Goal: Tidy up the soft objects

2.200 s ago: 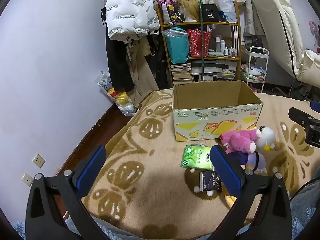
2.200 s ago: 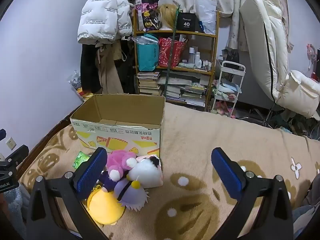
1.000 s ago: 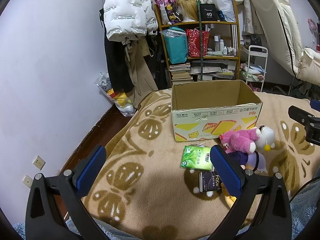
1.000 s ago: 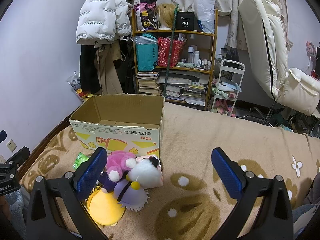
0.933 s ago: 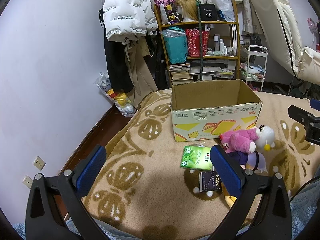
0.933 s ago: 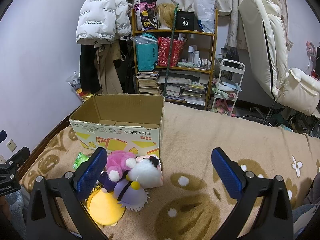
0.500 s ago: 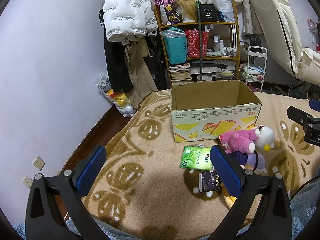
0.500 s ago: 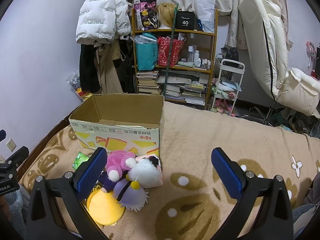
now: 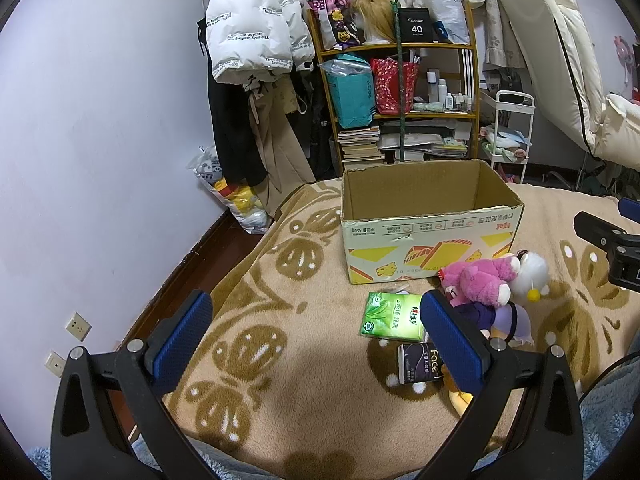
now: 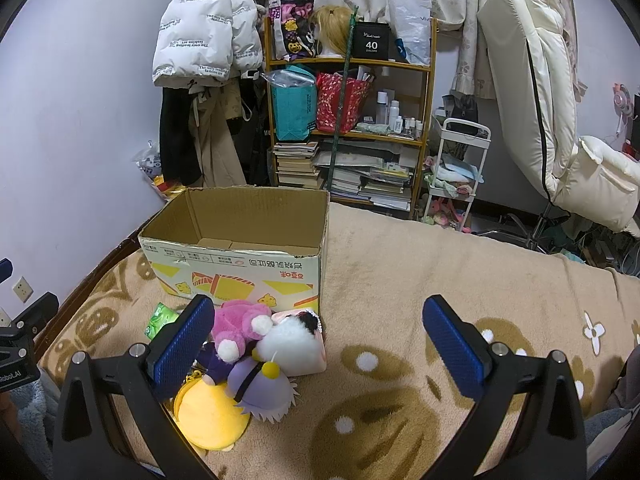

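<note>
Both claws are spread wide and hold nothing: the left claw [image 9: 316, 336] above the patterned blanket [image 9: 280, 360], the right claw [image 10: 320, 344] beside the plush toys [image 10: 260, 344]. The cardboard box [image 10: 240, 268] stands open behind them, nothing visible inside. Only the left view shows the green tissue pack [image 9: 392, 315] fully, and a dark pack [image 9: 420, 362] near it.
</note>
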Available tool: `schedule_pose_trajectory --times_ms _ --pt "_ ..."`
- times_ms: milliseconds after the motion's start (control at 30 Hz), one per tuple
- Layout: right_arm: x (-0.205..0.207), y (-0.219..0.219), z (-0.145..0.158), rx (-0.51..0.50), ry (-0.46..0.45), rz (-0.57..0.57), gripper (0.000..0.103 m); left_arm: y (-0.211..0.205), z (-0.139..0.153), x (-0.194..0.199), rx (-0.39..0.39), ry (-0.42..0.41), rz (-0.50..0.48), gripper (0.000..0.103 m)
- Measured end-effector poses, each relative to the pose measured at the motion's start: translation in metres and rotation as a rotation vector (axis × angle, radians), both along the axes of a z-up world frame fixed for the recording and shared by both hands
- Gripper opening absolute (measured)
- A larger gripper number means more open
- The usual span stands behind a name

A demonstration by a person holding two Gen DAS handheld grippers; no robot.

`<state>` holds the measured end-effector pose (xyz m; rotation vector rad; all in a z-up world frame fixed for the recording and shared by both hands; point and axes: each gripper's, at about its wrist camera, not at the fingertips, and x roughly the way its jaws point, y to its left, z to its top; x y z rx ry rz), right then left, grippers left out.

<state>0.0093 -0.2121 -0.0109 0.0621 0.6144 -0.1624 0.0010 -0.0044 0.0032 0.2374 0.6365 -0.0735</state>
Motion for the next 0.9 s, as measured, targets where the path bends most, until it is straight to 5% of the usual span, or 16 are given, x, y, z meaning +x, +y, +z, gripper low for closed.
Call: schedule_pose_trajectory --times_ms 900 --pt "0.0006 0.0010 0.0038 0.001 0.003 0.000 0.103 0.0004 -0.0015 -0.0007 0.002 0.001 0.003 0.102"
